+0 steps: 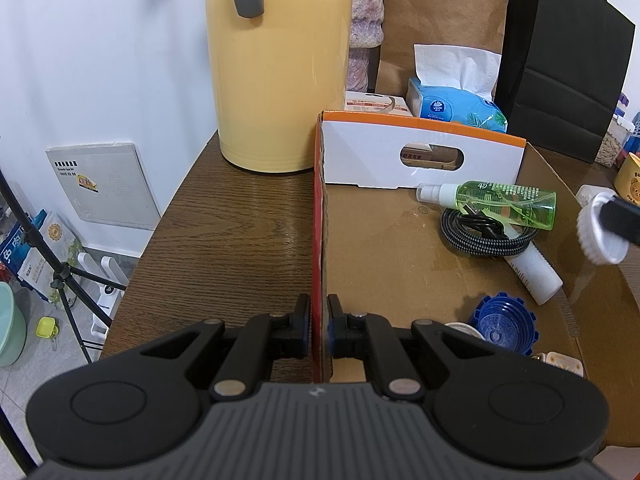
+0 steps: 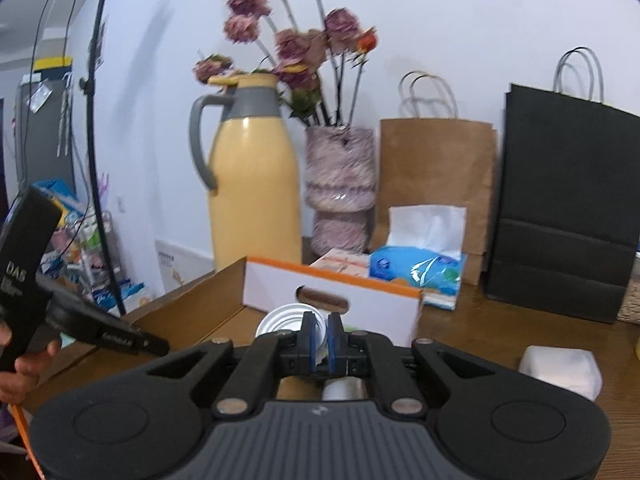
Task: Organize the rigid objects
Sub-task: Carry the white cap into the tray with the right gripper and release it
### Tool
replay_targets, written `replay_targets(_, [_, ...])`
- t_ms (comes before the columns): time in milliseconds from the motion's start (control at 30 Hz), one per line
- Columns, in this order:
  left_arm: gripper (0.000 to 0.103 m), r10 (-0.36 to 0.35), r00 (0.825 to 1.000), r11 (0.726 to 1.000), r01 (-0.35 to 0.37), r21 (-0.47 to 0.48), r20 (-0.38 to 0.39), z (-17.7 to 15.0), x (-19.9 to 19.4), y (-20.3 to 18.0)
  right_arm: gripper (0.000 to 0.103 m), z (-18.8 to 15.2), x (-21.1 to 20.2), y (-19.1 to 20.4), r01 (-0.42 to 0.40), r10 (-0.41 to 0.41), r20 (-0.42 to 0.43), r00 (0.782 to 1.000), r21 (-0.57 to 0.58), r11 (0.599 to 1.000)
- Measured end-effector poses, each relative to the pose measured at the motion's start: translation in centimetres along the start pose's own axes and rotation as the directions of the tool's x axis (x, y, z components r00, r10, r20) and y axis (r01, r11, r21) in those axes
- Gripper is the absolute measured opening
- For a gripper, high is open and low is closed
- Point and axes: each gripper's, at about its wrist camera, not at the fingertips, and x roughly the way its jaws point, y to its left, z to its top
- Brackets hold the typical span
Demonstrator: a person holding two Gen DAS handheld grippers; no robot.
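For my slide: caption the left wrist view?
Left hand-held gripper clamps cardboard box wall; spray bottle inside.

Table [image 1: 224, 232]: dark wood-grain surface, slight sheen. Box [image 1: 400, 256]: matt brown cardboard inside, white printed outer face. Flask [image 1: 276, 80], upper centre: glossy yellow shell, matt grey handle. Spray bottle [image 1: 508, 202]: clear green plastic. Cable [image 1: 476, 232]: braided fabric sheath. Bags, upper right: matt paper.
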Motion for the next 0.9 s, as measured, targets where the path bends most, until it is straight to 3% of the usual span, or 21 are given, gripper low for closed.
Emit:
replay_targets(367, [0.009, 0.001, 1.000, 1.000, -0.001, 0.000, 0.000, 0.0, 0.0, 0.0, 0.005, -0.8, 1.5, 1.7, -0.027, 0.024, -0.062, 0.998, -0.046, 0.999])
replay_targets(700, [0.009, 0.001, 1.000, 1.000, -0.001, 0.001, 0.001, 0.0, -0.1, 0.0, 0.009, -0.7, 1.6, 1.6, -0.038, 0.035, -0.069, 0.997, -0.041, 0.998])
replay_targets(733, [0.009, 0.001, 1.000, 1.000, -0.001, 0.001, 0.001, 0.1, -0.1, 0.0, 0.017, -0.7, 1.5, 1.6, -0.036, 0.033, -0.065, 0.997, -0.039, 0.999])
replay_targets(767, [0.009, 0.002, 1.000, 1.000, -0.002, 0.001, 0.001, 0.0, -0.1, 0.0, 0.036, -0.6, 1.5, 1.5, -0.037, 0.035, -0.063, 0.997, -0.036, 0.999])
replay_targets(800, [0.009, 0.001, 1.000, 1.000, -0.001, 0.001, 0.001, 0.0, -0.1, 0.0, 0.048, -0.6, 1.4, 1.5, -0.037, 0.035, -0.058, 0.998, -0.034, 0.999])
replay_targets(833, [0.009, 0.001, 1.000, 1.000, -0.001, 0.001, 0.000, 0.0, -0.1, 0.0, 0.071, -0.6, 1.3, 1.5, -0.034, 0.032, -0.052, 0.998, -0.036, 0.999])
replay_targets(867, [0.009, 0.001, 1.000, 1.000, -0.001, 0.001, 0.001, 0.0, -0.1, 0.0, 0.085, -0.5, 1.1, 1.6, -0.028, 0.026, -0.043, 0.999, -0.041, 0.999])
replay_targets(900, [0.009, 0.002, 1.000, 1.000, -0.002, 0.001, 0.001, 0.0, -0.1, 0.0, 0.088, -0.5, 0.9, 1.7, -0.021, 0.019, -0.031, 0.999, -0.050, 0.999])
